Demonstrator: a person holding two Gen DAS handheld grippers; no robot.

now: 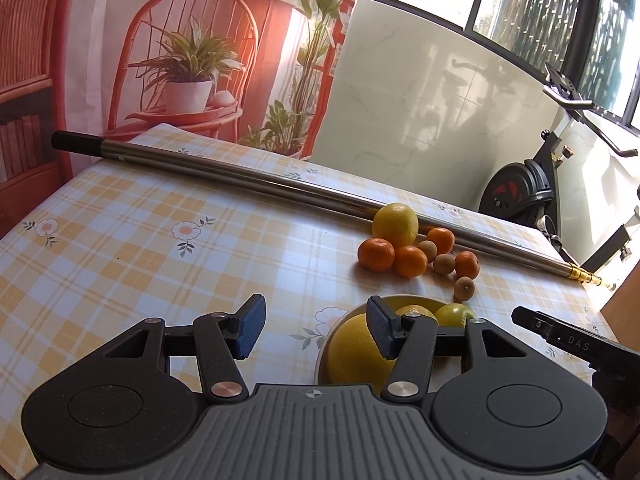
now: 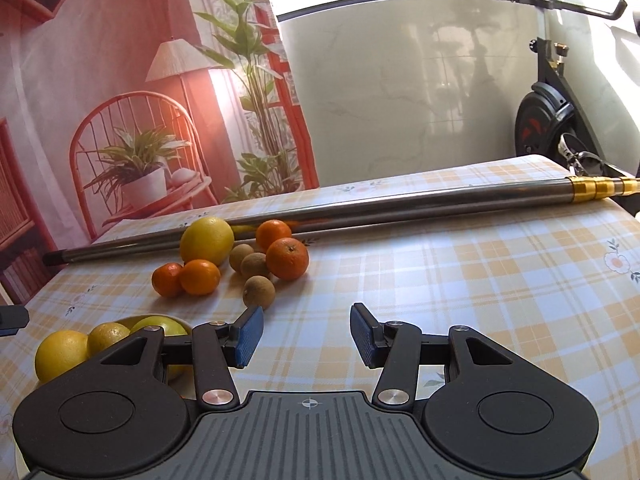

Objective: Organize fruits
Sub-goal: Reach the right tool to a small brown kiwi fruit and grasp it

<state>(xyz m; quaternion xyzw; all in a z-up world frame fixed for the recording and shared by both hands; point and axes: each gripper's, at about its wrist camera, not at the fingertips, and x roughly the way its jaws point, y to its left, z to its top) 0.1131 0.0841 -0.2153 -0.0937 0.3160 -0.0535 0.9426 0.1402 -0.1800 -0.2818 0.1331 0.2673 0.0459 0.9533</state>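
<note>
On the checked tablecloth lies a fruit pile: a large yellow citrus (image 1: pixel 395 225) (image 2: pixel 207 240), several mandarins (image 1: pixel 376 254) (image 2: pixel 287 258) and three small brown round fruits (image 1: pixel 464 289) (image 2: pixel 259 291). A bowl (image 1: pixel 321 362) (image 2: pixel 134 319) nearer to me holds three yellow citrus fruits (image 1: pixel 352 352) (image 2: pixel 60 354). My left gripper (image 1: pixel 316 308) is open, nothing between its blue pads; its right finger stands in front of the bowl. My right gripper (image 2: pixel 307 318) is open and empty too, over bare cloth just short of the nearest brown fruit, with the bowl at its left.
A long metal pole (image 1: pixel 248 178) (image 2: pixel 400 206) lies across the table right behind the pile. An exercise bike (image 1: pixel 524 192) (image 2: pixel 540 124) stands past the far table edge. A printed backdrop hangs behind the table. A black part of the other gripper (image 1: pixel 560 336) shows at the right.
</note>
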